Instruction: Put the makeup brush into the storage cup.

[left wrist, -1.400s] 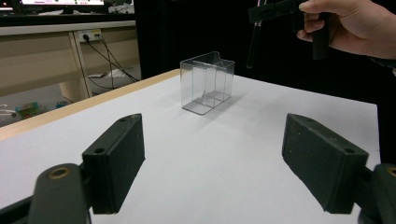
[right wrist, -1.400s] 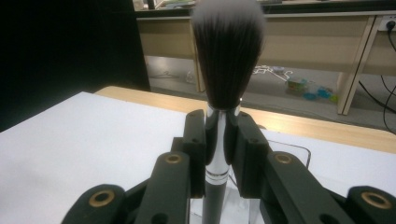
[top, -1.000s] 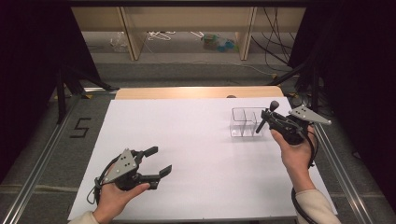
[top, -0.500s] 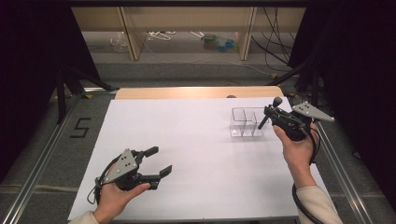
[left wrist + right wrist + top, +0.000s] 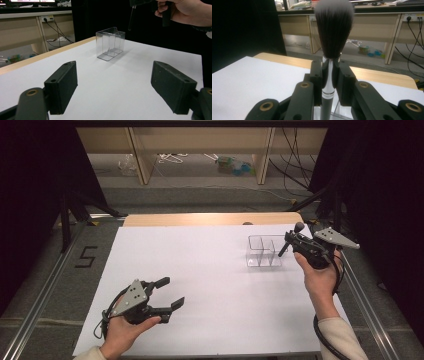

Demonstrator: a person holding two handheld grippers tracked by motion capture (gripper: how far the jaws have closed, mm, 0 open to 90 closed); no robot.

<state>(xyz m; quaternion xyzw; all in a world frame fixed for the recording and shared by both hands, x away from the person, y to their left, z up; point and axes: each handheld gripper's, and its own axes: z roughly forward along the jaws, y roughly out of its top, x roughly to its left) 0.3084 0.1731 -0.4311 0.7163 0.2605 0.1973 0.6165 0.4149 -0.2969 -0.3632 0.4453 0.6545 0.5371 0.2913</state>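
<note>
Right jaws clamp brush point(image 5: 329, 65) | left jaws apart | bristles seen in right gripper view

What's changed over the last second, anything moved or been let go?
Very little. The right gripper, shut on the makeup brush, has drifted slightly right and toward the far edge, beside the clear divided box; it was shut on the brush before too. The left gripper stays open, low over the white table, and the box has not shifted.
</note>
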